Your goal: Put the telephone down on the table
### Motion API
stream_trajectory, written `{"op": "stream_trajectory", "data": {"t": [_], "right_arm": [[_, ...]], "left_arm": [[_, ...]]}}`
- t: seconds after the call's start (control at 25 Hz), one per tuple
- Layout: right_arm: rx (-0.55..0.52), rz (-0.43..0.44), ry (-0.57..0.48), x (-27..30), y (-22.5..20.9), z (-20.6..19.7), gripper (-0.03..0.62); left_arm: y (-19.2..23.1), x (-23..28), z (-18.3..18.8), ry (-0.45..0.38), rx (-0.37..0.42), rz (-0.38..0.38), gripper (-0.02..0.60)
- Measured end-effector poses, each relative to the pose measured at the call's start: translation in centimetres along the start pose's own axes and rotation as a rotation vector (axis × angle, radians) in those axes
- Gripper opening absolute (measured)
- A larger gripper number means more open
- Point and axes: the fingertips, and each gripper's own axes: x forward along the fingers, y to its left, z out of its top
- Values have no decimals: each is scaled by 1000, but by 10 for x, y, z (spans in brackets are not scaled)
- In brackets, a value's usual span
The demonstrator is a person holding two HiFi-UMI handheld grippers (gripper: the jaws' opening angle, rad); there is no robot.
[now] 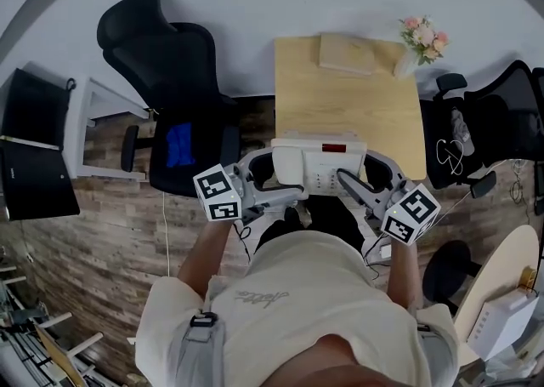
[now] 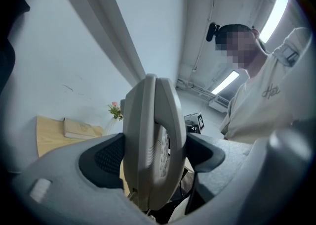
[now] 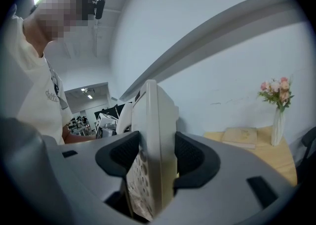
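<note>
Left gripper (image 2: 154, 156): jaws closed on a pale grey plastic telephone (image 2: 148, 130), held edge-on and upright, keypad face turned to the right. Black textured pads (image 2: 109, 156) press against both of its sides.

Behind, at left: a light wooden table (image 2: 47, 135) against a white wall, carrying a flat beige book (image 2: 79, 127) and a small vase of pink flowers (image 2: 116, 112).

At right: a person in a cream shirt (image 2: 266, 100). A black-and-white marker cube (image 2: 196, 121) shows just beyond the telephone.
</note>
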Motion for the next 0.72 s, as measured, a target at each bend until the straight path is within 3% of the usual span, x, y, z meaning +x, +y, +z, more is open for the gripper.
{"op": "stream_trajectory", "data": {"t": [0.44, 0.72], "right_arm": [[14, 82, -43, 27, -92, 38, 213], [34, 93, -31, 28, -152, 47, 213]], "left_arm": [[70, 52, 44, 25, 18, 86, 387], [109, 96, 52, 24, -14, 104, 387]]}}
